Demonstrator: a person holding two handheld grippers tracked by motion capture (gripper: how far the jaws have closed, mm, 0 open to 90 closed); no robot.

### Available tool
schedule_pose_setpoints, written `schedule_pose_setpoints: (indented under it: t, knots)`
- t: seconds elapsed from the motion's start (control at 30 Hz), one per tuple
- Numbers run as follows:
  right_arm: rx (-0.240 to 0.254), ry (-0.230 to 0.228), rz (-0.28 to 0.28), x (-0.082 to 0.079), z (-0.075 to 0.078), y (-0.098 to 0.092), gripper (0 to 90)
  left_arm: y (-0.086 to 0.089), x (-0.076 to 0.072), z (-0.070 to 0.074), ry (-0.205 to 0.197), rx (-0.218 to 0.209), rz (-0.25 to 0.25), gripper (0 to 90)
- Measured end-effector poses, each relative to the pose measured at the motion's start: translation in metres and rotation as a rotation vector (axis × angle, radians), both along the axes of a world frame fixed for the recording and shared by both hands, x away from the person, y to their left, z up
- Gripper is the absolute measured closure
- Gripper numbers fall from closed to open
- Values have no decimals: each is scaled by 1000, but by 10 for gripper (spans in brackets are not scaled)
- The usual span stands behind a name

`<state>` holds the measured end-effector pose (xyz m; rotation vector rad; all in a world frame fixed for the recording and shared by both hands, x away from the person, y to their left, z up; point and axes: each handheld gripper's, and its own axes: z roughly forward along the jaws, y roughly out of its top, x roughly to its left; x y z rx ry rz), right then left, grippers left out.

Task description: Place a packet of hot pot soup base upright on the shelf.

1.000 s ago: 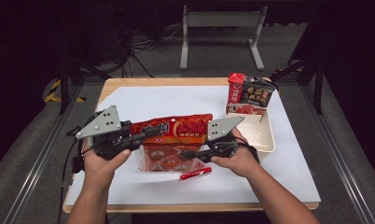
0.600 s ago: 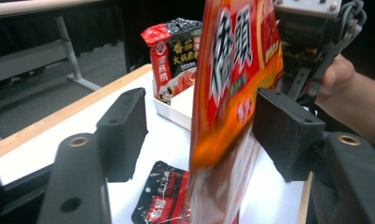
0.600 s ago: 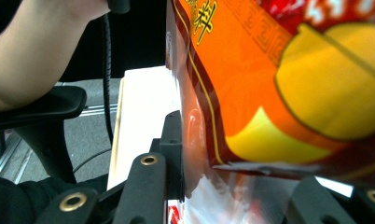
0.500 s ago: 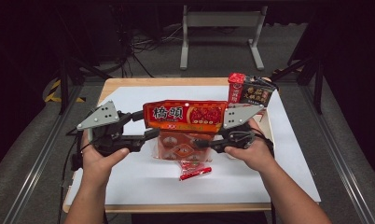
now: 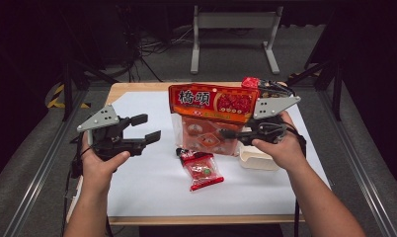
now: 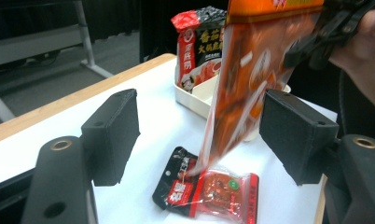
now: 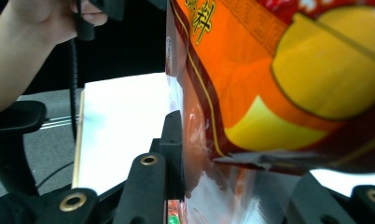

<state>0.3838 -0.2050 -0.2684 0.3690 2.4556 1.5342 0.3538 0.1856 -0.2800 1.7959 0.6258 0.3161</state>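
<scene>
A large orange-red snack bag [image 5: 211,113] hangs upright over the middle of the table, with my right gripper [image 5: 227,133] shut on its right side. Seen close in the right gripper view, the bag [image 7: 279,70] sits between the jaws of that gripper [image 7: 241,186]. My left gripper [image 5: 150,127] stands left of the bag, apart from it. Its jaws have just been opening and hold nothing. In the left gripper view the bag [image 6: 255,70] hangs beyond the open gripper [image 6: 204,140]. A small red sachet [image 5: 201,170] lies flat on the white mat below the bag.
A white tray [image 5: 258,160] sits under my right hand. Behind the bag stands a red and black noodle packet [image 5: 251,83], which leans in the tray [image 6: 195,95] in the left gripper view. The white mat [image 5: 137,187] covers a wooden table.
The left gripper let go of the bag and drew back to the left. The right gripper raised the bag upright and carried it right. The small sachet now lies uncovered.
</scene>
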Motion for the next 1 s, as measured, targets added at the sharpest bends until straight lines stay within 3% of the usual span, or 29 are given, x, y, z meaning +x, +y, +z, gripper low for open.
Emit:
schedule_pose_setpoints:
  t: [0.1, 0.33, 1.0]
  knots:
    - [-5, -14, -35, 2, 3, -8, 703, -2, 1, -1, 9, 27, 7, 289]
    - [1, -33, -89, 7, 8, -25, 702, -4, 1, -2, 13, 42, 4, 282]
    - [11, -52, -201, 19, 15, -69, 702, 3, 5, -6, 37, 34, 26, 287]
